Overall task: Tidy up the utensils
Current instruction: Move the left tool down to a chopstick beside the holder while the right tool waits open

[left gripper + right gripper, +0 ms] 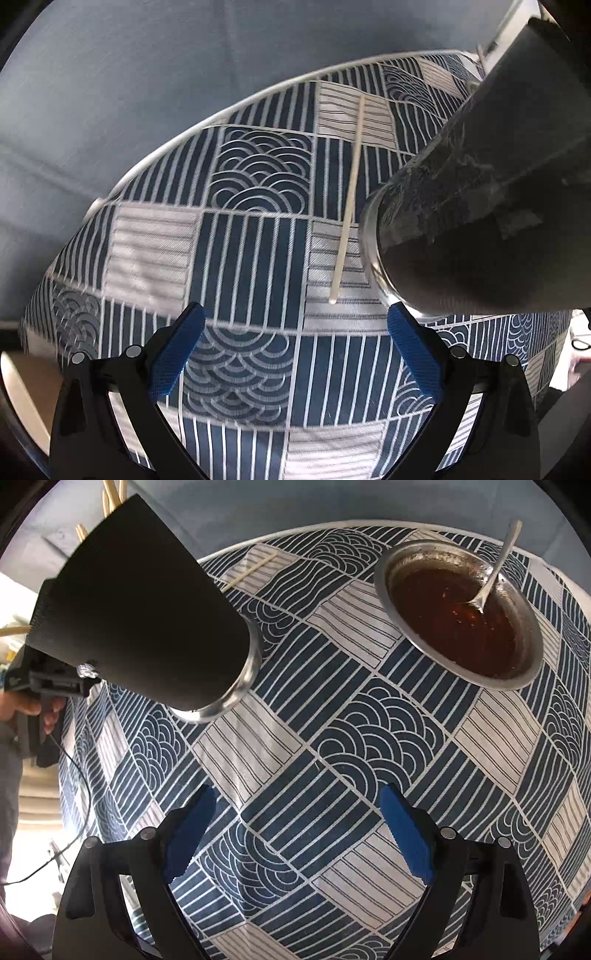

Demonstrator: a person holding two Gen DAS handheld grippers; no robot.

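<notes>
- Chopstick [346,192] lies loose on the patterned tablecloth [255,251], just beside the holder's base — pale, thin, tapered, likely wood or bamboo; a second one [251,570] shows past the holder in the right view.
- Utensil holder [147,613] stands on the cloth: matte black cone on a shiny metal rim, more sticks [110,494] poking out of its top — so it reads as the destination.
- Metal bowl [388,572] holds dark red sauce; steel spoon [491,561] rests in it, handle over the rim.
- Left gripper [295,354]: jaws wide apart, nothing between them, aimed short of the loose stick.
- Right gripper [295,834]: also spread and empty, above bare cloth.
- Blue pads are ribbed — I'd expect decent grip on a thin round stick.
</notes>
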